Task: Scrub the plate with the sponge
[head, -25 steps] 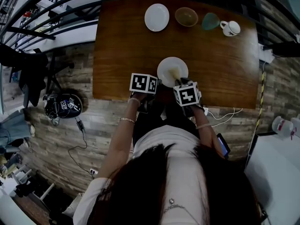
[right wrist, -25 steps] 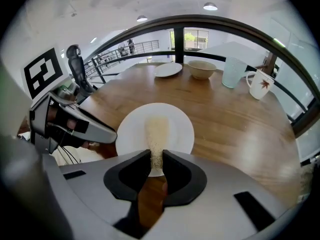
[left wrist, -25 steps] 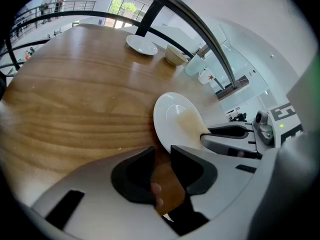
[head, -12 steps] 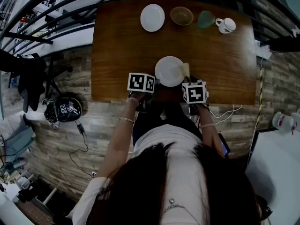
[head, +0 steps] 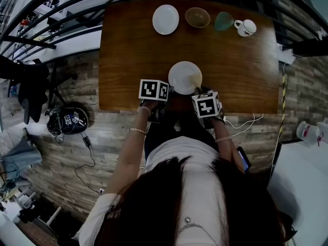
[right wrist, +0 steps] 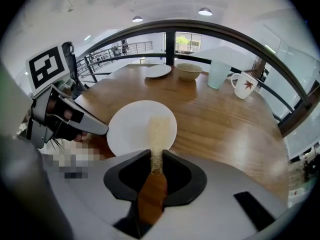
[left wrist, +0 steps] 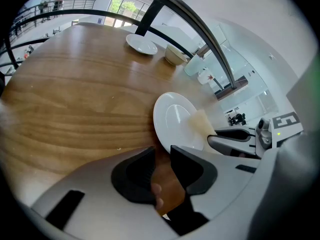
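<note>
The plate sits at the near edge of the table, right in front of us, flat on the wood. The sponge lies across the plate's middle towards its right side, its near end pinched tight in the right gripper, so the tool is on the dish and we judge the scrubbing to be under way. The plate looks plain white, with no foam or dirt we can make out, so we cannot say how much of it has been covered; the left half lies bare, and we'd guess it is yet to be wiped.

The left gripper sits at the plate's near-left rim with its jaws a narrow gap apart; only wood shows between them. Along the far edge, well apart, stand a second plate, a bowl, a cup and a mug.
</note>
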Motion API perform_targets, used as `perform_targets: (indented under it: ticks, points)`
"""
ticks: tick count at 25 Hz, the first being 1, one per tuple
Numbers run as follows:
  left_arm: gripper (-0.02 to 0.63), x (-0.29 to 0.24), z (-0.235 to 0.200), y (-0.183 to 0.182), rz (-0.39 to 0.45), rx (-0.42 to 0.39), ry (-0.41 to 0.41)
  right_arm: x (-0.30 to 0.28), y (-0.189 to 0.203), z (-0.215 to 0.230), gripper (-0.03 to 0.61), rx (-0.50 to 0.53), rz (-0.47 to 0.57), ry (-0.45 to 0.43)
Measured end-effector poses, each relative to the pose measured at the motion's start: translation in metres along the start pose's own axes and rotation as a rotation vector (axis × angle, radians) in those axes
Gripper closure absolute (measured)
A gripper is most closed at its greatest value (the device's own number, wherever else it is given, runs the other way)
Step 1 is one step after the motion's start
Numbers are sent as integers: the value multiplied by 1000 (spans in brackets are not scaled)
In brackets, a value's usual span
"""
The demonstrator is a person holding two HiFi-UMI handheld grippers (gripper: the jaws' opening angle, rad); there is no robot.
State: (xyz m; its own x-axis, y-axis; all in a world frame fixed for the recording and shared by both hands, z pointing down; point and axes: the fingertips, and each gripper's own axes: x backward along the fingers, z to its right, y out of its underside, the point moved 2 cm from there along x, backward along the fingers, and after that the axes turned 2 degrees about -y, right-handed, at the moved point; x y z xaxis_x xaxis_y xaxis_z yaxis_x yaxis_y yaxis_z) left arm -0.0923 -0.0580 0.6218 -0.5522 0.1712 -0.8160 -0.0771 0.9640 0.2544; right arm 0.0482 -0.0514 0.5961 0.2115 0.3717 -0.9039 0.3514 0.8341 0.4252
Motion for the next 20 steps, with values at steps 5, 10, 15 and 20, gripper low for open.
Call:
perform_targets:
  ticks: [5, 10, 15, 20]
  points:
    - [508, -1, 0, 0, -1, 3, 4, 0, 0, -15, 491, 32, -24, -22]
    - [508, 0, 0, 1, -1, 2, 5, 0, 4, -30, 491, 46, -41, -61]
    - [508, -1, 1, 1, -1, 3, 4, -1, 5, -50, 491, 74, -50, -111]
    - [509, 0, 1, 1, 0, 2, 3, -2, 2, -69, 491, 100, -52, -155]
